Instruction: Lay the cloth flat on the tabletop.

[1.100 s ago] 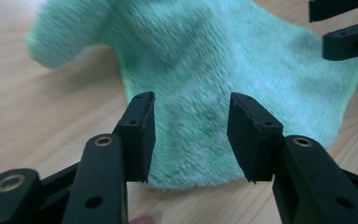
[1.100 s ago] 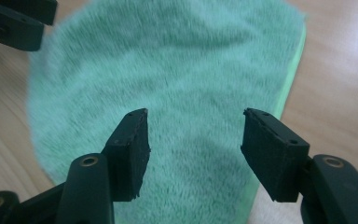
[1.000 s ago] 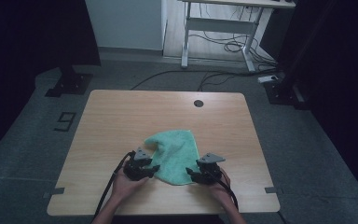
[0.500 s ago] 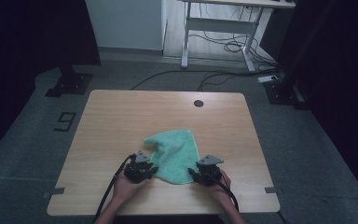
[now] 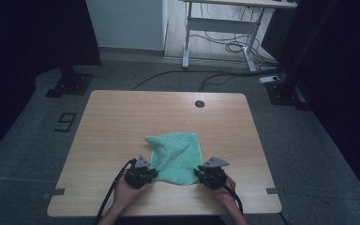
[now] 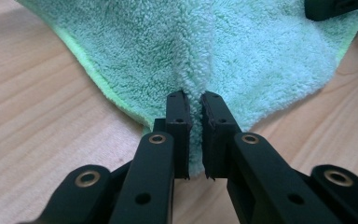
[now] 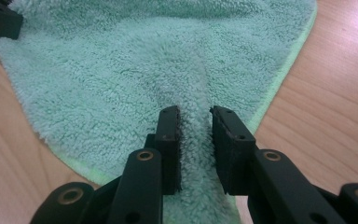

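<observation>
Overhead, the green towel (image 5: pixel 176 155) lies on the wooden table (image 5: pixel 122 122), near its front edge, with the left gripper (image 5: pixel 143 174) and right gripper (image 5: pixel 205 174) at its two near corners. Left gripper view: jaws pinching a towel fold. Right gripper view: jaws likewise clamping a ridge of towel.

Both forearms come in from the near edge of the surface, hands set well apart. The left gripper (image 5: pixel 141 174) lies low, its jaws nearly closed and pinching a fold between them. The right gripper (image 5: pixel 210 174) lies equally low, its jaws a little wider, also clamped.
</observation>
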The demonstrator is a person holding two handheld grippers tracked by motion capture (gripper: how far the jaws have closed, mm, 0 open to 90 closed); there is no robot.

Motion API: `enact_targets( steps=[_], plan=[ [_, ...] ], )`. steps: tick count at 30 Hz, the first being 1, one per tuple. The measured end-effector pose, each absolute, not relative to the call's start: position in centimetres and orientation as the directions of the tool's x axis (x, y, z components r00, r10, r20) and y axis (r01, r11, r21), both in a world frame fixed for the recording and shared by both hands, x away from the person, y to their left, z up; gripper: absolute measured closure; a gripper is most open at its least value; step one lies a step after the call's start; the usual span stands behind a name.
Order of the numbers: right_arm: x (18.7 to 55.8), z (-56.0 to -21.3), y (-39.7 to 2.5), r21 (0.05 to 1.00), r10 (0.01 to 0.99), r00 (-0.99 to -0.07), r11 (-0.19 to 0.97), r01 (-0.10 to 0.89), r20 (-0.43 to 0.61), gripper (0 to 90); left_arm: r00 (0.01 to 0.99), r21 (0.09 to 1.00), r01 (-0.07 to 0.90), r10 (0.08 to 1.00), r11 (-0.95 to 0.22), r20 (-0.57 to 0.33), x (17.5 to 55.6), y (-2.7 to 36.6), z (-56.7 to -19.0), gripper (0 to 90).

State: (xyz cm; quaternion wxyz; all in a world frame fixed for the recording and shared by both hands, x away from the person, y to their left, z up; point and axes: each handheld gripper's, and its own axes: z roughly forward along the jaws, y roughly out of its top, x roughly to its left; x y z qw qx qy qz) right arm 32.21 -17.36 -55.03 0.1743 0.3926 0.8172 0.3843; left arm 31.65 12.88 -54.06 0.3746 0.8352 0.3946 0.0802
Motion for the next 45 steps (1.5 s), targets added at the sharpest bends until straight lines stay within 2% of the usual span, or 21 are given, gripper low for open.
enact_targets(
  steps=[6,12,21,25,35,39,45],
  plan=[
    [31.1,-55.0,-18.7,0.76,0.768,-0.639,0.397,0.515,0.032,74.5,0.709,0.681,0.602,0.671,-0.417,-0.216,30.2,12.5,-53.7,82.7],
    [31.0,-54.9,-19.7,0.754,0.77,-0.636,0.386,0.532,0.054,74.7,0.729,0.686,0.588,0.648,-0.429,-0.219,29.6,11.8,-53.2,78.3],
    [31.0,-54.8,-20.0,0.75,0.78,-0.624,0.389,0.534,0.04,70.1,0.7,0.723,0.576,0.686,-0.381,-0.197,29.9,13.1,-52.2,61.5],
    [31.1,-54.6,-20.0,0.754,0.792,-0.61,0.385,0.531,0.025,65.4,0.68,0.737,0.568,0.714,-0.368,-0.167,31.1,13.6,-51.8,58.2],
    [31.1,-53.3,-18.8,0.793,0.775,-0.632,0.366,0.486,0.029,54.4,0.632,0.736,0.582,0.762,-0.347,-0.14,37.7,13.8,-50.7,55.9],
    [32.0,-53.5,-17.3,0.792,0.753,-0.656,0.369,0.486,0.052,51.6,0.611,0.685,0.629,0.778,-0.367,-0.144,40.5,12.9,-52.0,56.5],
    [33.5,-54.7,-15.9,0.752,0.757,-0.652,0.408,0.517,0.038,47.3,0.594,0.651,0.659,0.792,-0.378,-0.141,41.8,12.6,-53.5,56.9]
  ],
)
